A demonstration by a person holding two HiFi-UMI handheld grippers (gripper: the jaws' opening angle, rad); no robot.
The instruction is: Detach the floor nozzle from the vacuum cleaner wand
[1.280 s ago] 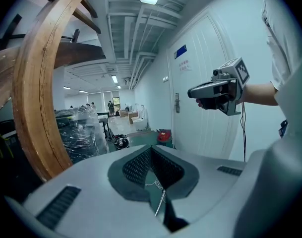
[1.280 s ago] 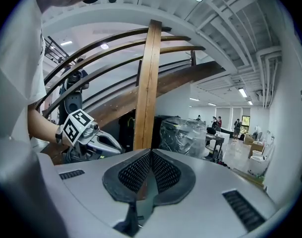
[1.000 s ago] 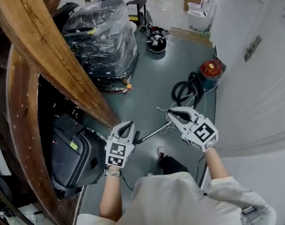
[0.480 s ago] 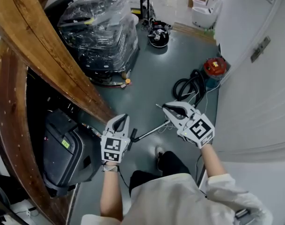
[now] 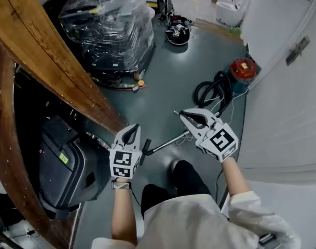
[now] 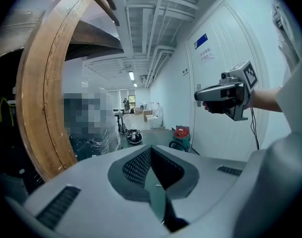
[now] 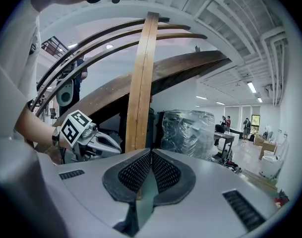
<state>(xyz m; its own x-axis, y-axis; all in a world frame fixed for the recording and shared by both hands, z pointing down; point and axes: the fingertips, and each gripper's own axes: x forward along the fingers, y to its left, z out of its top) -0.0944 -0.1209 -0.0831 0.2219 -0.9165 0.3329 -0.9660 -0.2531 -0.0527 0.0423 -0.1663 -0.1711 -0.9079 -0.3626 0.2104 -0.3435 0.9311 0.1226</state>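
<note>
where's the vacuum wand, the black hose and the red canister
vacuum wand (image 5: 167,143): head view, middle of the silver tube on the floor.
black hose (image 5: 200,92): head view, left side of the coil.
red canister (image 5: 243,68): head view, its red top.

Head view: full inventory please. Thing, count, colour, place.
curved wooden beams: two, brown, left side
plastic-wrapped load: one, dark under clear film, top left
boxy case: one, black, lower left, under the beams
canister vacuum: one, red-topped, by the right wall
coiled hose: one, black, beside the canister
thin metal wand: one, silver, between the grippers
toilet: one, white, top right
left gripper: grey, shut, empty
right gripper: grey, shut, empty
</note>
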